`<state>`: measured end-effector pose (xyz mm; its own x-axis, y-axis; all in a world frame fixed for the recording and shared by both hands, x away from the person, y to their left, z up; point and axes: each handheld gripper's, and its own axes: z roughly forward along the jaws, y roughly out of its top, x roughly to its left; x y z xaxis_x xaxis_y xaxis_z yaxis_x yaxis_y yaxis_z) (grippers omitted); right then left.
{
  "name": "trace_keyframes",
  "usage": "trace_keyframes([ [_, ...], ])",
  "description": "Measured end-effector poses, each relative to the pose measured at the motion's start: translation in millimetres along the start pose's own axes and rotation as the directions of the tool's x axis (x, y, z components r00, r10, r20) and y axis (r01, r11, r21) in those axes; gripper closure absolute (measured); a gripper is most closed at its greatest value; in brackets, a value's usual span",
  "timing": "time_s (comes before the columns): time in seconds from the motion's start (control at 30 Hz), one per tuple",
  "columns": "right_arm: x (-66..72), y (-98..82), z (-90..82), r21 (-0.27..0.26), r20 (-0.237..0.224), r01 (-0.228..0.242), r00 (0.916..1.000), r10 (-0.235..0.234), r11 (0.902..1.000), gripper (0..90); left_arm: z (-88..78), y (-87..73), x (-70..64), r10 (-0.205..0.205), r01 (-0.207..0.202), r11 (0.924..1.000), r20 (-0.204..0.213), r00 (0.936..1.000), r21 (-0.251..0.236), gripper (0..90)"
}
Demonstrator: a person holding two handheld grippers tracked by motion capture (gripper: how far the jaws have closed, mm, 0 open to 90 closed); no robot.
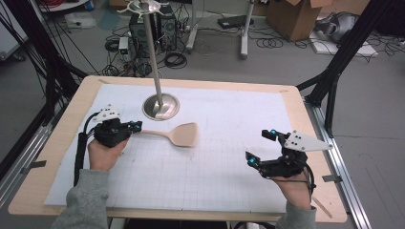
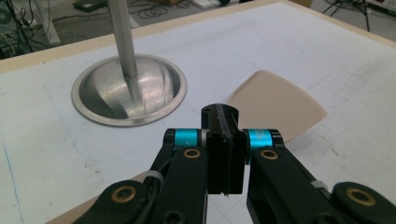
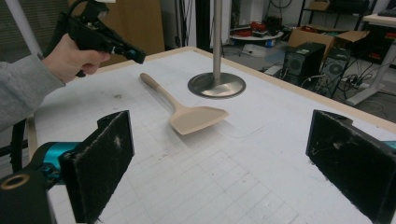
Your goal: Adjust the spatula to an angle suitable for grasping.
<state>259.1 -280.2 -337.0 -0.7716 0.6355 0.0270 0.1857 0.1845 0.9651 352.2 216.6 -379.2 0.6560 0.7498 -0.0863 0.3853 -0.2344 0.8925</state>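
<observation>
The beige flat-bladed spatula lies flat on the white gridded mat, just in front of the round steel stand base. The left gripper is kept shut and empty at the handle's end, so no grasp is judged made yet. The right gripper is held wide open, well apart from the base.

No readable txt, labels, brands, nos. or signs anywhere. White sheet on the table has faint printed grid lines only, no figures on them. Cardboard boxes on floor at back: no legible print, too small/blurred. PC towers in bg: no badge readable.
</observation>
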Motion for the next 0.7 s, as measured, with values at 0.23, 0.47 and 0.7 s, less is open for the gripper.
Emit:
trace_keyframes([
  [0.23,-0.4,-0.1,-1.7,-0.004,0.002,-0.008,1.0000,0.008,1.0000,6.7,12.3,2.3,1.8,-0.008,0.008,0.9998,0.010,0.9999,0.016,89.6],
  [0.47,0.1,0.0,-0.5,0.001,0.002,-0.004,1.0000,0.004,1.0000,6.7,30.3,3.4,-0.3,0.005,-0.005,0.9988,0.004,1.0000,0.049,89.6],
  [0.7,0.0,0.2,-1.6,-0.006,-0.001,-0.005,1.0000,0.005,1.0000,6.6,44.6,-1.4,-1.1,0.009,-0.009,0.9963,0.002,1.0000,0.085,89.6],
])
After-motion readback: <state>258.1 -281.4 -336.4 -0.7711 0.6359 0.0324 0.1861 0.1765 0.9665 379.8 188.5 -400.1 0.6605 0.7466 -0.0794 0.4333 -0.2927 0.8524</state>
